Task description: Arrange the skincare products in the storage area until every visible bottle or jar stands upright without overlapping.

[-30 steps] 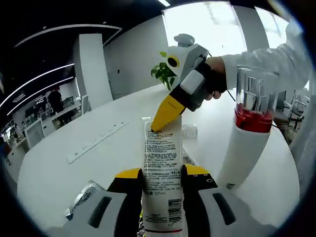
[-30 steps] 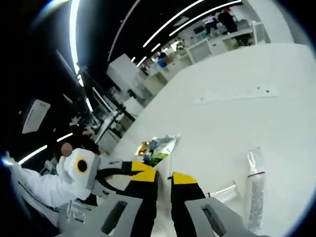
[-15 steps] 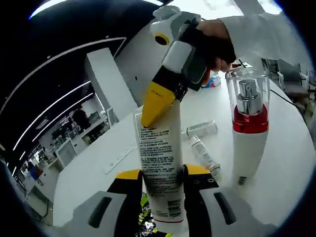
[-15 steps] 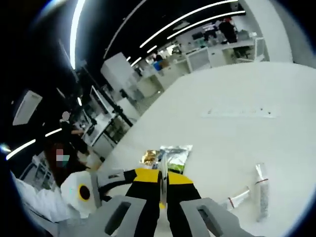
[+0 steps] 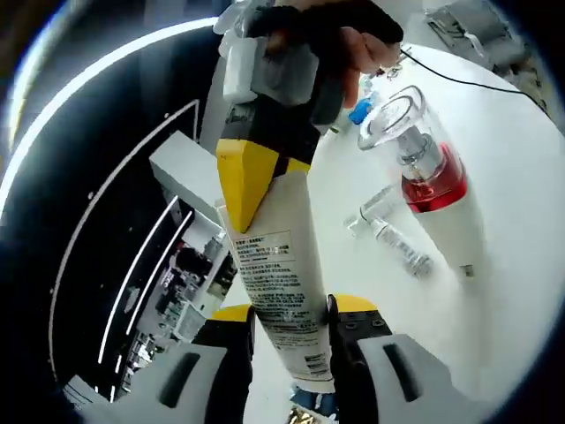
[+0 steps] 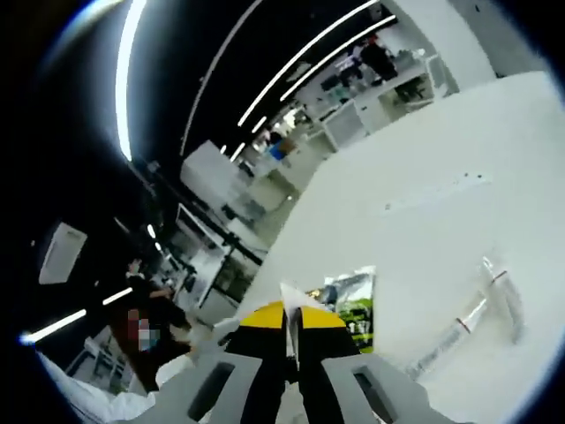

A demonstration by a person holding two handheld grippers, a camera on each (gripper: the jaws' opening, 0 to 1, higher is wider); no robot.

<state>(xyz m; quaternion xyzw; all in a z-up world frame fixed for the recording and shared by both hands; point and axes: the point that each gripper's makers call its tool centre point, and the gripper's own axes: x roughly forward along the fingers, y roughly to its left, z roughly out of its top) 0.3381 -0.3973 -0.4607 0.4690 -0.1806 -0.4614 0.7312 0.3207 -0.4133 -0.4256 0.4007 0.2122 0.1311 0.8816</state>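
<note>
White tube (image 5: 281,291) clamped low by the left gripper (image 5: 291,309), its crimped far end pinched by the right gripper (image 5: 252,177); cap hidden. Right: red-and-white pump bottle (image 5: 433,190) on the surface (image 5: 512,132), small tubes (image 5: 388,234) beside it.

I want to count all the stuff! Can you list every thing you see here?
White tube: one, white with printed text, between the left hand-held gripper's jaws, its far end pinched by the right one.
Pump bottle: one, white with red band and clear cap, on the white table.
Small clear tubes: two, lying on the table beside the pump bottle.
Shiny packet: one, green and silver, on the table.
Left hand-held gripper: yellow tips, grey body.
Right hand-held gripper: yellow tips, grey body.
Person's hand: holding the right hand-held gripper.
</note>
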